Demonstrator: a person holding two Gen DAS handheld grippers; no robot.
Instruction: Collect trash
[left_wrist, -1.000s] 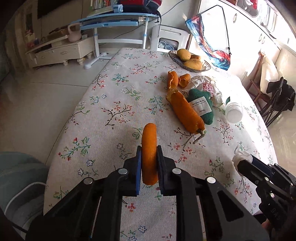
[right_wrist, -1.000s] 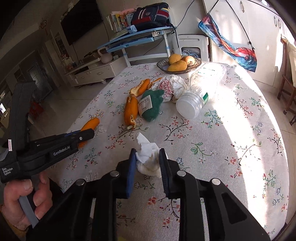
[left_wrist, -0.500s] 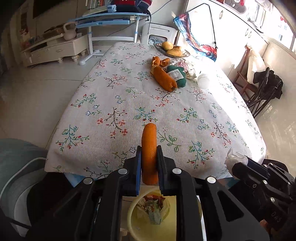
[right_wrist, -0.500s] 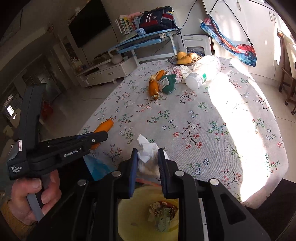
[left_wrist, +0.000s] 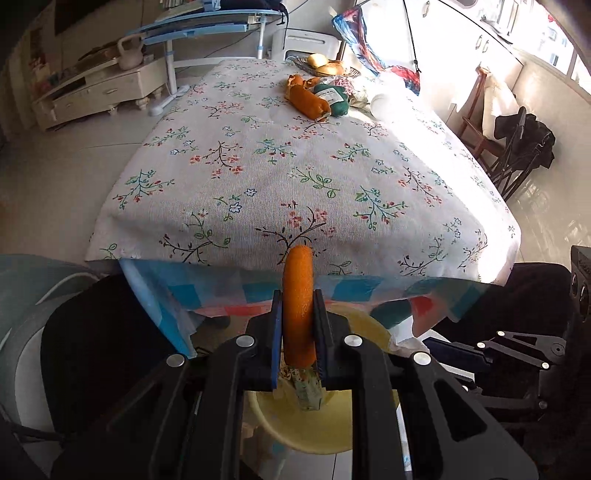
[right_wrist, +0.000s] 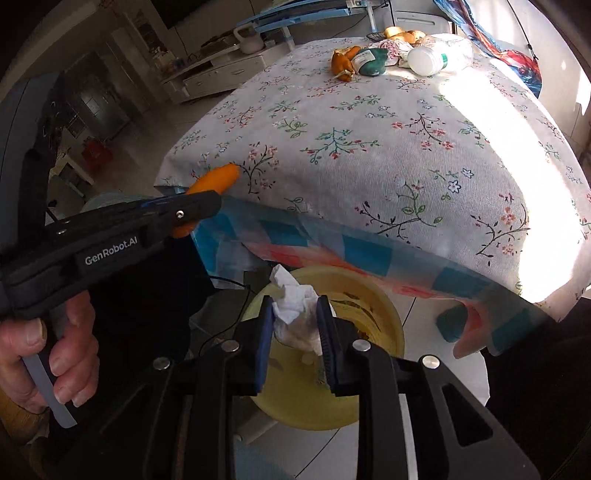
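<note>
Peel: an orange peel (left_wrist: 298, 306) stands upright between the blue pads of the left tongs (left_wrist: 298, 332), its top poking above the fingertips.
Left tongs: closed tight on the orange peel, pointing steeply down; in the right wrist view they (right_wrist: 201, 218) sit up and to the left of the right tongs, gripped by a hand (right_wrist: 48, 365).
Tissue: a crumpled white tissue (right_wrist: 295, 314) sits between the pads of the right tongs (right_wrist: 295, 332), a loose corner sticking up past them.
Right tongs: jaws easing open, with the tissue between them and both pads touching it.
Bin: a yellow bin (right_wrist: 384, 325) lies directly below both tongs, on the floor just off the desk's near edge; scraps of wrapper show inside it (left_wrist: 332, 424).
Desk: the desk (left_wrist: 258, 166) under a flowered cloth stretches ahead of the tongs, a blue and red checked cloth hanging below its near edge.
Far end: well beyond the tongs lie more orange peels (left_wrist: 306, 101), a green pouch (left_wrist: 332, 99) touching them, a white plastic bottle (right_wrist: 424, 61) on its side, and a basket of fruit (left_wrist: 325, 66) behind.
</note>
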